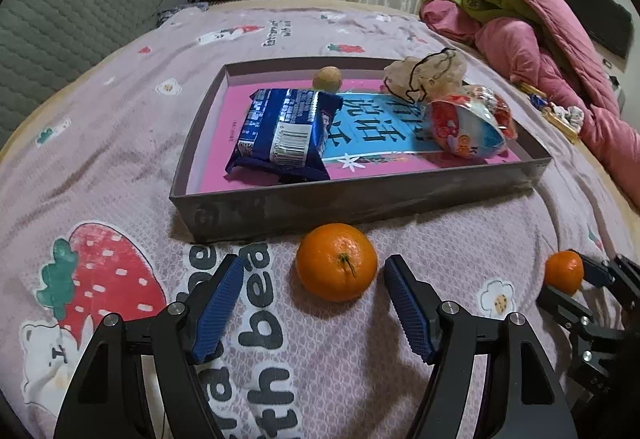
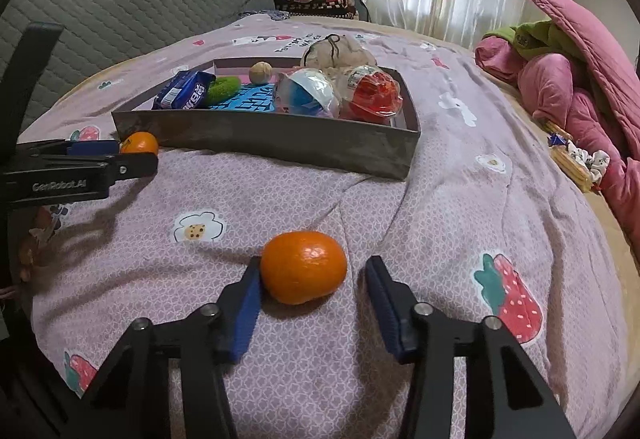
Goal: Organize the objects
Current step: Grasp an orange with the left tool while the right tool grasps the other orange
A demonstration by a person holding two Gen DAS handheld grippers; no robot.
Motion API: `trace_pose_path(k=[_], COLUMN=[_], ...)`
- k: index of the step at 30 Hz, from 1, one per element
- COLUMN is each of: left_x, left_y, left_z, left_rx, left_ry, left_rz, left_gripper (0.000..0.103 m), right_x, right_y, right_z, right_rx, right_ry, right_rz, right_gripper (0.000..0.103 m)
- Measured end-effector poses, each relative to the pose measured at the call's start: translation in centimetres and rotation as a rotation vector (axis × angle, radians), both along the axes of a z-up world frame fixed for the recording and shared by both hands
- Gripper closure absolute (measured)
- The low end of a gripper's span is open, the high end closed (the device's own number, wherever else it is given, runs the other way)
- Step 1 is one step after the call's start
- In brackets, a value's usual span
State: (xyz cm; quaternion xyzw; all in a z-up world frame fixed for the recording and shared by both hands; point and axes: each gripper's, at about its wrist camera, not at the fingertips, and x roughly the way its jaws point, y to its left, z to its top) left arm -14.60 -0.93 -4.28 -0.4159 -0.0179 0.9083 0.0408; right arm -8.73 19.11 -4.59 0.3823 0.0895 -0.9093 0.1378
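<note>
Two handheld grippers close in on two oranges lying on a bed covered with a strawberry-print blanket (image 1: pixel 120 167), just near of a shallow grey box (image 1: pixel 360 199) that already holds a blue snack packet (image 1: pixel 284 131), a small round nut-like ball (image 1: pixel 327 79), wrapped toy capsules (image 1: pixel 468 127) and a drawstring pouch (image 1: pixel 424 75).

The left gripper (image 1: pixel 314 303) stands wide, its blue pads either side of the larger orange (image 1: pixel 337 261) without touching it; the fruit rests on the blanket almost against the box's near wall. To the right, the right gripper (image 2: pixel 312 299) straddles the smaller orange (image 2: pixel 304 267), which sits well near of the box. Its left pad touches the peel while the right pad stands clear, so nothing is gripped yet.

The risks lie in the soft bedding and the round fruit. A one-sided touch could roll the smaller orange away to the right before the far pad arrives. The larger orange sits ahead of the left pads' tips, so closing now may only pinch its near edge and squirt it against the box. A hard squeeze could bruise either fruit, and a low lift could clip the box wall.
</note>
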Motion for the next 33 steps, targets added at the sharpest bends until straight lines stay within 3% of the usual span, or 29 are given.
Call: trace_pose_path(k=[3,8,21,33], left_x=[-0.3,-0.2,0.8,2.3], left_y=[0.1,0.4,0.1,0.2], left_z=[-0.1,0.1,1.3,3.9], left_rx=[-0.006,0.002,0.017,0.018], left_ry=[0.003,0.016,0.044,0.107], left_rz=[0.001,-0.018,-0.024,-0.028], left_gripper=[0.042,0.063,0.064,0.064], right_x=[0.0,0.0,0.3,0.1], right_y=[0.0,0.1,0.1,-1.1], right_z=[0.1,0.2,1.5,4.8], right_rx=[-0.004,-0.006,-0.046,-0.070], right_ry=[0.002,0.004,0.045,0.131], right_rz=[0.005,0.007,0.011,0.042], right_gripper=[0.063,0.064,0.064,0.064])
